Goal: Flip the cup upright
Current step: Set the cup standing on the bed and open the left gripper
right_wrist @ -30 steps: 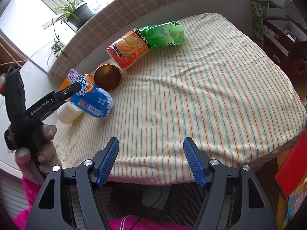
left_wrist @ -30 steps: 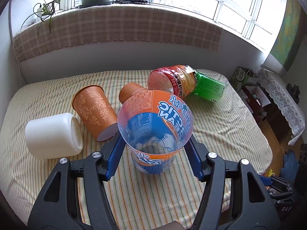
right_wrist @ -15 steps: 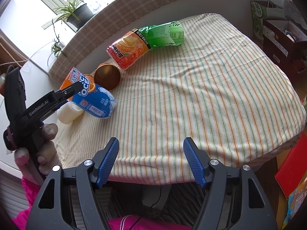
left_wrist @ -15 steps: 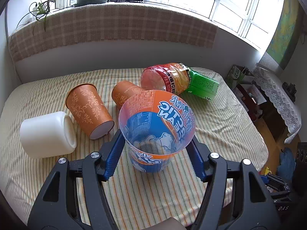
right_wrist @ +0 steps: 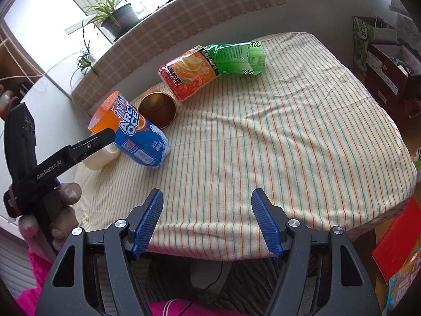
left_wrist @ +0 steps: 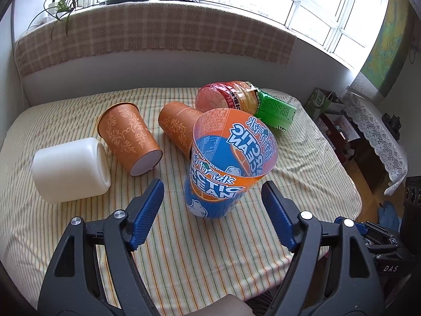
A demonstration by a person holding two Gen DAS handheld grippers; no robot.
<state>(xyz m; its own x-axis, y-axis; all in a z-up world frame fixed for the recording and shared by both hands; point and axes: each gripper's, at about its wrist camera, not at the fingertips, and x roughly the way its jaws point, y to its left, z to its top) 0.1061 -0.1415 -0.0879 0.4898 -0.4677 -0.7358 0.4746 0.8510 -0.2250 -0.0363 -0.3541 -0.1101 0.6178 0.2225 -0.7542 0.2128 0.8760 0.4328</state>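
A blue and orange "Arctic Ocean" cup (left_wrist: 223, 168) stands mouth up on the striped cloth, leaning a little; it also shows in the right wrist view (right_wrist: 131, 134). My left gripper (left_wrist: 211, 200) is open, its blue pads apart on either side of the cup's base and not touching it. My right gripper (right_wrist: 206, 216) is open and empty over the near edge of the table. Two orange patterned cups lie on their sides, one (left_wrist: 129, 137) left of the other (left_wrist: 179, 126).
A white container (left_wrist: 69, 169) lies on its side at the left. A red-orange cup (left_wrist: 226, 97) and a green one (left_wrist: 273, 108) lie at the back. The cloth-covered table (right_wrist: 289, 131) drops off at the right toward bags and boxes (left_wrist: 334, 123). A wall stands behind.
My left gripper has opened and let go of the blue and orange cup, then drawn back a little. The cup now stands on the cloth. The right gripper has not moved.
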